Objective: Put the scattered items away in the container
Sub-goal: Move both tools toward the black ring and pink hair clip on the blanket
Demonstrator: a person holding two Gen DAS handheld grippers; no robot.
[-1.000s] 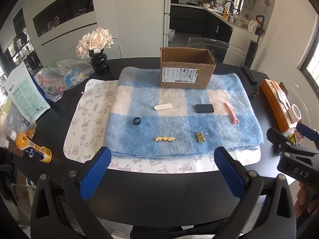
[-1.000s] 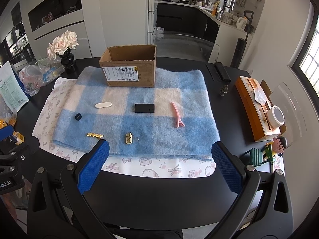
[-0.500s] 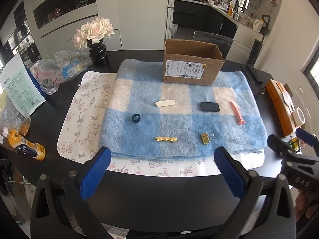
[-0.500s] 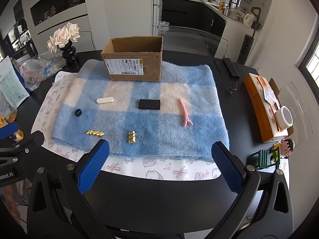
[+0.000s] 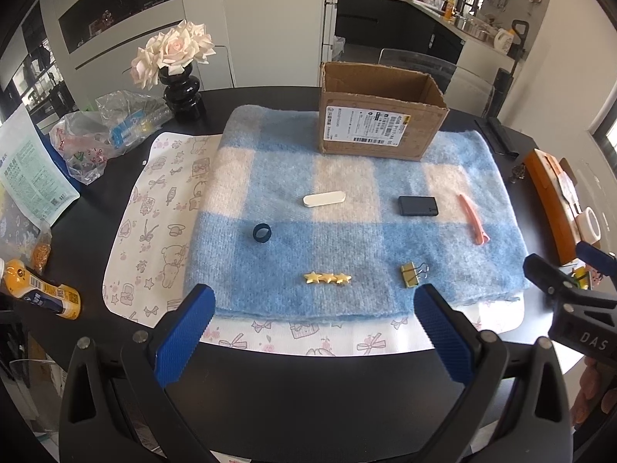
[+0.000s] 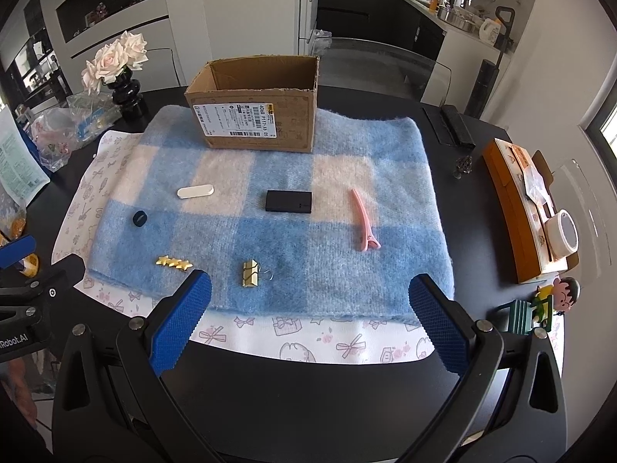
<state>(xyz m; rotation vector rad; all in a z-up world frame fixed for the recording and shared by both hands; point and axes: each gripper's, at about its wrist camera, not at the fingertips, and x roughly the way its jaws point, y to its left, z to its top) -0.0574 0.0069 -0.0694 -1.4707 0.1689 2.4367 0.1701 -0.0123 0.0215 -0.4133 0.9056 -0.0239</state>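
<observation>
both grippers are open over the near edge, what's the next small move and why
Probably ease the left gripper forward and down over the gold star clip. It lies nearest, almost centred between the open jaws on the blue checked blanket. The cardboard box looks empty, so nothing is tidied yet. The right gripper could take the gold binder clip.

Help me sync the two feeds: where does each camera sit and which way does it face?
Left wrist: on the left gripper, low at the table's near edge, facing the blanket and box; its open blue fingers and the right gripper show.
Right wrist: on the right gripper, further right, facing likewise; open fingers and the left gripper show.
Shared: box, blanket, pink clip.
</observation>
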